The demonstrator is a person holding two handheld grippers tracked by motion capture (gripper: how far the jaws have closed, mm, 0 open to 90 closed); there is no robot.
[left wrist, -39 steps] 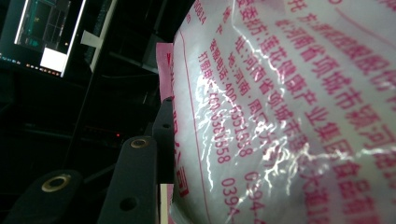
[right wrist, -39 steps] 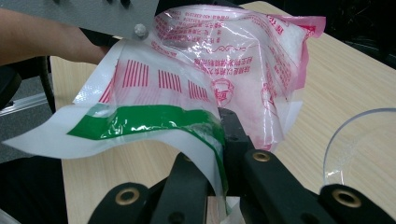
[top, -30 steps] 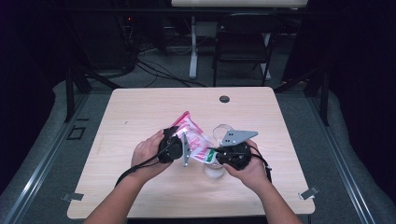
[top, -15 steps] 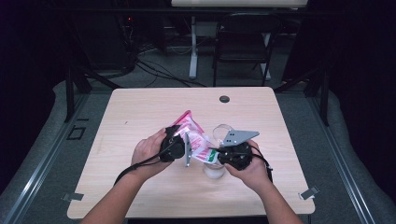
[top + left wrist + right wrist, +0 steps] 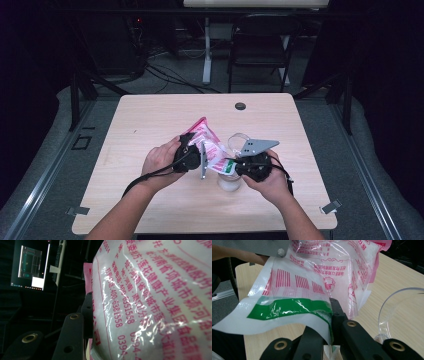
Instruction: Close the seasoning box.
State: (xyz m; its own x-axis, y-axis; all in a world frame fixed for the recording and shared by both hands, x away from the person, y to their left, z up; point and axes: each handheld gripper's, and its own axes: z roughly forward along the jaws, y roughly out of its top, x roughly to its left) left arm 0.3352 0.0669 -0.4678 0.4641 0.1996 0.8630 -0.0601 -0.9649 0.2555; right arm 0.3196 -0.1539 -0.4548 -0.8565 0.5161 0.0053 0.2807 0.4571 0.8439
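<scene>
Hands meet over the middle of the table [image 5: 150,115] in the high view. The bag [image 5: 207,142] is the thing to go by. It is pink and white and is held up between the two tools, above the front half of the table. The left gripper [image 5: 192,155] is at the bag's left side and holds it there. The right gripper [image 5: 240,165] is at the bag's lower right end and holds that end. The left hand [image 5: 160,162] is left of the bag and the right hand [image 5: 272,182] is right of it and nearer the front edge. A clear cup [image 5: 235,142] stands just right of the bag, behind the right gripper. A white pile [image 5: 229,182] lies on the table under the bag's low end. A small dark cap [image 5: 240,106] sits far behind the bag, near the back edge.

In the left gripper view, the bag [image 5: 155,300] is very close, with pink print on it and white stuff inside. One black jaw presses on the bag's left side. The other jaw is hidden behind the bag. The jaws are about half open, with the fat bag squeezed between them.

In the right gripper view, the right gripper [image 5: 329,340] is shut tight on a thin flap of the bag [image 5: 317,280], just by its green stripe. The bag hangs above the jaws. The clear cup [image 5: 387,312] is right of the bag, on the table [image 5: 402,275].
</scene>
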